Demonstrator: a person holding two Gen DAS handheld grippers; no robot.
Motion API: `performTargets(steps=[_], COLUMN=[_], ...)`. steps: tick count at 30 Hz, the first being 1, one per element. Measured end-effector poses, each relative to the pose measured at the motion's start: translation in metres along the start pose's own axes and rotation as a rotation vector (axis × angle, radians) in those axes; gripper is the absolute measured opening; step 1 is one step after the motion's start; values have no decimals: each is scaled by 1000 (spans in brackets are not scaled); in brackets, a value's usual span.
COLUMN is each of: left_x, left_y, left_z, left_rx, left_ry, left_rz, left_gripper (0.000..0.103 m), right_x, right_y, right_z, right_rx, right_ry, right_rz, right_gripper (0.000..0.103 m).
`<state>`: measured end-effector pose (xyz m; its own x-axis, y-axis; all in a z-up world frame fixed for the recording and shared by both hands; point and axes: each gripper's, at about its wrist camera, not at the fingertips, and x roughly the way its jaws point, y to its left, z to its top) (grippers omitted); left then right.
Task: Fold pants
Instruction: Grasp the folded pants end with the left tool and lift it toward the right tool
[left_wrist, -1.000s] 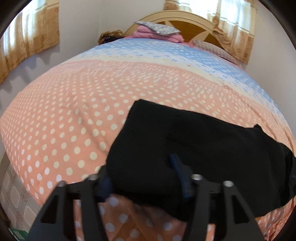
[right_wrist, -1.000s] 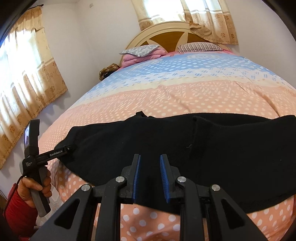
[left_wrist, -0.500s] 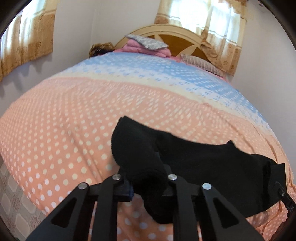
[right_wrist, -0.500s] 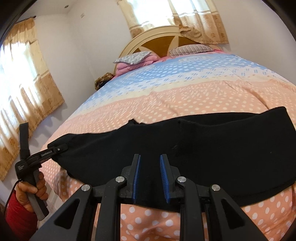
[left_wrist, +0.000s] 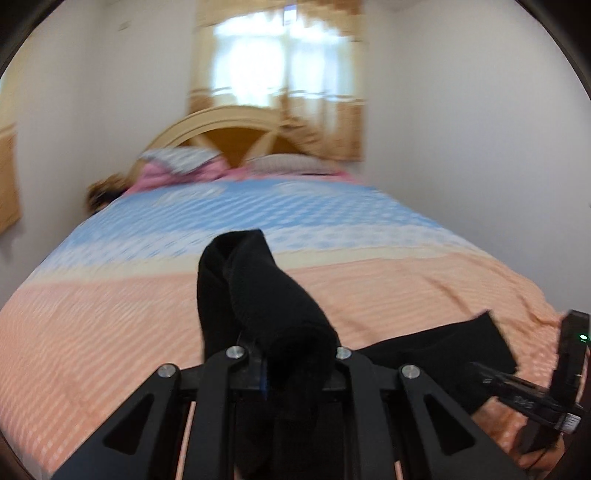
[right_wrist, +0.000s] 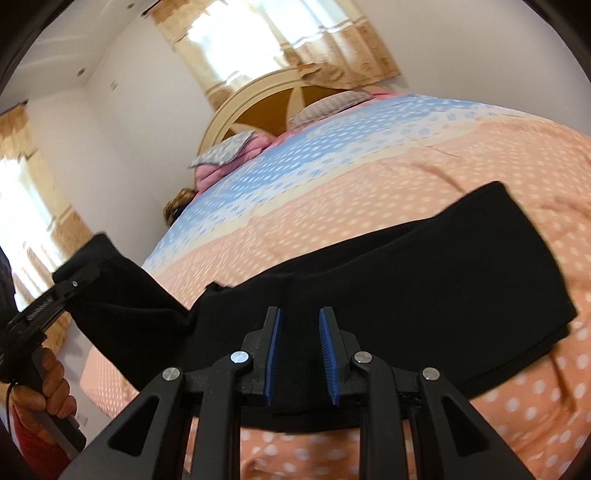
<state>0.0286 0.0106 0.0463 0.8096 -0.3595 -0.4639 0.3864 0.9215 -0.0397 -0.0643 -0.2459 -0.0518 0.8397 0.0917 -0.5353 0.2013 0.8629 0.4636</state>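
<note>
Black pants (right_wrist: 406, 266) lie across the near part of the bed. My left gripper (left_wrist: 295, 354) is shut on one end of them. That end (left_wrist: 266, 295) stands bunched up above the fingers, lifted off the quilt. In the right wrist view the left gripper (right_wrist: 79, 278) holds this end in the air at the far left. My right gripper (right_wrist: 301, 350) grips the near edge of the pants at their middle, with black cloth filling the narrow gap between its blue pads (right_wrist: 274, 354). In the left wrist view the right gripper (left_wrist: 484, 373) meets the cloth at the lower right.
The bed's quilt (left_wrist: 110, 332) is orange with white dots, turning blue toward the wooden headboard (left_wrist: 229, 125). Pillows and pink bedding (right_wrist: 221, 155) sit at the head. A hand (right_wrist: 48, 387) with a red sleeve holds the left gripper's handle. Curtained windows and white walls surround the bed.
The left gripper shut on the pants' end, then rose and swung toward the right gripper, carrying the end off the quilt. The right gripper rolled and shifted sideways, its jaws unchanged.
</note>
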Motion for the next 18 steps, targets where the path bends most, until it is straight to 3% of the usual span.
performTargets(steps=[6,10,14,18], left_x=[25,52,77,76], left_y=[-102,-163,-191,-193], left_z=[1,-30,-68,-84], left_rx=[175,271,324,388], left_ry=[-21,25,103,229], left_rz=[-190,-270,-299,-369], left_gripper=[15,15,15,27], right_x=[-30,-51,-62,-63], right_y=[-45,-71,-92,-100], right_z=[18,22,17,12], right_rx=[86,128,172,192], right_ry=[-54,-84,-87,-75], right_rz=[-54,-90,-105,-99], right_gripper=[23,23,23,23])
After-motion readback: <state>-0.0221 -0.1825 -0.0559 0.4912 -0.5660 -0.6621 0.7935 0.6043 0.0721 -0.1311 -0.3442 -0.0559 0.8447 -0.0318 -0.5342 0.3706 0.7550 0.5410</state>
